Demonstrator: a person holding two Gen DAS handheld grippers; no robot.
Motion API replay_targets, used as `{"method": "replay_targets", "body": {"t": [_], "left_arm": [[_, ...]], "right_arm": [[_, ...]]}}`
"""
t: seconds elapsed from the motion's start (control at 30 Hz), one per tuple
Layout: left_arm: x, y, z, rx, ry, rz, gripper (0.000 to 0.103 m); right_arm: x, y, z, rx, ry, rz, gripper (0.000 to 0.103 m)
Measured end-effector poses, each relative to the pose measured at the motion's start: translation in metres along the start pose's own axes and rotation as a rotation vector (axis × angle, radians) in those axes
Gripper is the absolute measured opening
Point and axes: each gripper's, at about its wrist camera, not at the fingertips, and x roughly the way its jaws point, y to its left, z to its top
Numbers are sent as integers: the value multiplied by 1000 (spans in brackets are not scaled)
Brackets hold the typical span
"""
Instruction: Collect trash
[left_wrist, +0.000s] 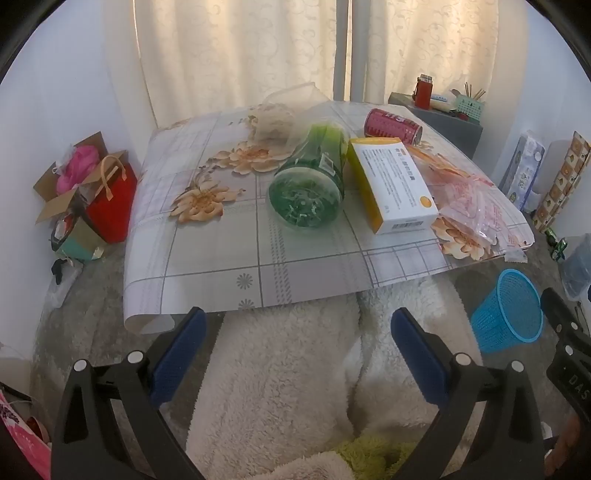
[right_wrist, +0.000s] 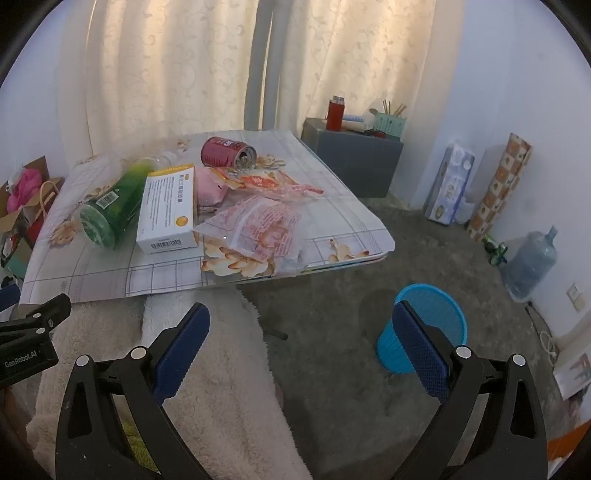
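We find the collection not yet begun. Both tongs stand empty: the left gripper and the right gripper each have their jaws spread wide, hanging over fleece-covered legs short of the near table edge, touching nothing.

All the trash remains on the low table. At centre lies a green plastic bottle on its side, translucent, ribbed at the base. Just beside it on the right lies a white and yellow carton, flat, rectangular, with a barcode at its near end. Behind it at the far side is a red drink can, tipped over. At the right edge lie crinkled clear wrappers with pink and orange print; a clear plastic tub sits far left of the bottle.

The blue mesh bin, a tapered plastic basket, stands upright on the grey carpet, to the right of the table; its visible interior appears empty. Every item is left to move.
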Motion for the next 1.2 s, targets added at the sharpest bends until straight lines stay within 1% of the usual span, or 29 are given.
{"method": "replay_targets", "body": {"t": [1.2], "left_arm": [[6,2,-3,-9,13,8,98]], "right_arm": [[2,0,-2,-2,-5,1,95]]}}
